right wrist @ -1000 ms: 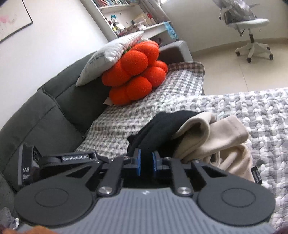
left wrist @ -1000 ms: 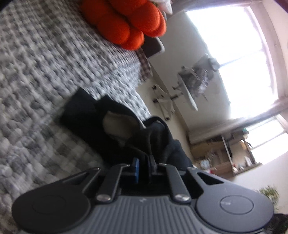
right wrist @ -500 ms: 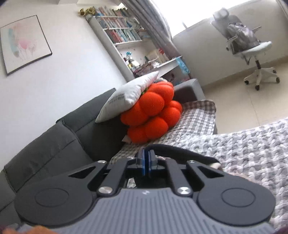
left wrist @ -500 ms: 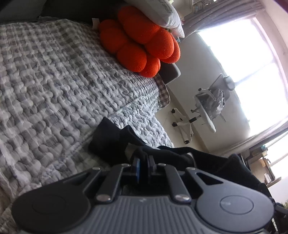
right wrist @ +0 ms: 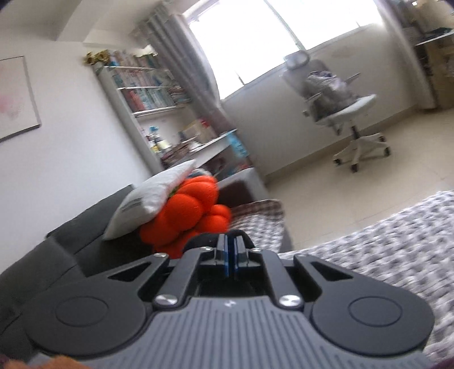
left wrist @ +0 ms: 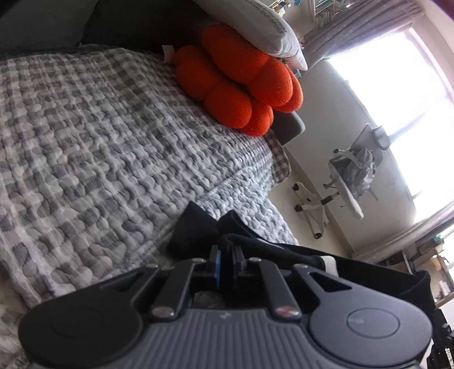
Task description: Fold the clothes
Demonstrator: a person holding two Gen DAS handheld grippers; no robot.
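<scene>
We see the left hand-held gripper [left wrist: 225, 251] pinched tight on the edge of a black garment [left wrist: 198, 230] — the cloth runs from between its blue-padded fingers out to the right as a taut dark band, while a loose flap of it hangs just over the grey-and-white quilt [left wrist: 99, 147] that covers the sofa. The right hand-held gripper [right wrist: 229, 251] is likewise clamped nearly closed, with a curved strip of the same black cloth [right wrist: 198, 241] showing around its fingertips; how much of the garment hangs below it we cannot tell. The garment is lifted, held between our two grippers above the quilt. At the far end of the sofa sits an orange cushion [left wrist: 241, 85] with a white pillow [left wrist: 255, 25] leaning on top. Beyond, an office chair [right wrist: 340, 108] stands on the pale floor near the bright window.
</scene>
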